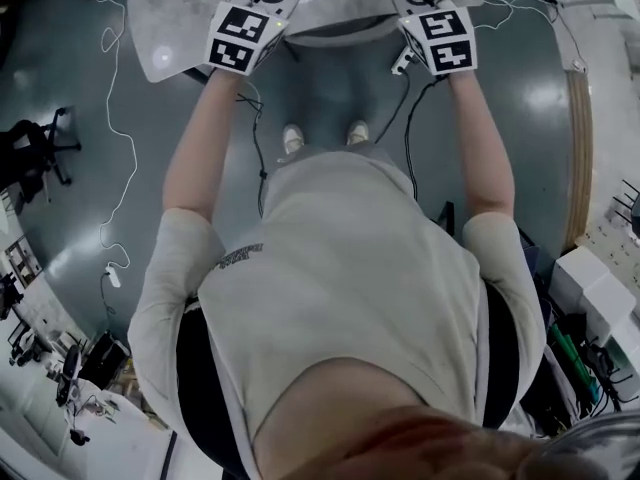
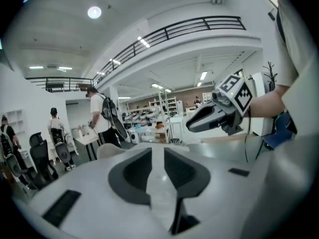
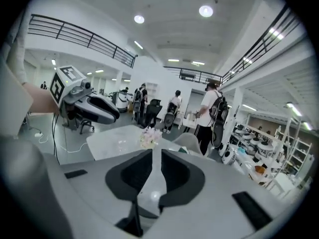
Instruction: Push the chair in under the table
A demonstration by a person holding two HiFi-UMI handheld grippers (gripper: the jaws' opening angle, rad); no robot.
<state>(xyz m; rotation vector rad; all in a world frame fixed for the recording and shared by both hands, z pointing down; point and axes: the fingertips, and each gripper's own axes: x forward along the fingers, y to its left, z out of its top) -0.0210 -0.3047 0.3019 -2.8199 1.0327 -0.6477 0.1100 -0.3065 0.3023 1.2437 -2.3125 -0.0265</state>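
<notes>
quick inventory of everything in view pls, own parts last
table: 1, pale grey marbled, ahead of the person
chair: 1, grey back, at the table's near edge, between the grippers
flowers: 1 bunch, pale pink, on the table
shell chair: 1, beige, table's far side
office chair: 1, black, floor at left
cables: several, white and black, floor
bystanders: at least three, background
shoes: 2, white, floor near the table
left gripper: 1, grey, raised, jaws slightly apart, empty
right gripper: 1, grey, raised, jaws slightly apart, empty
</notes>
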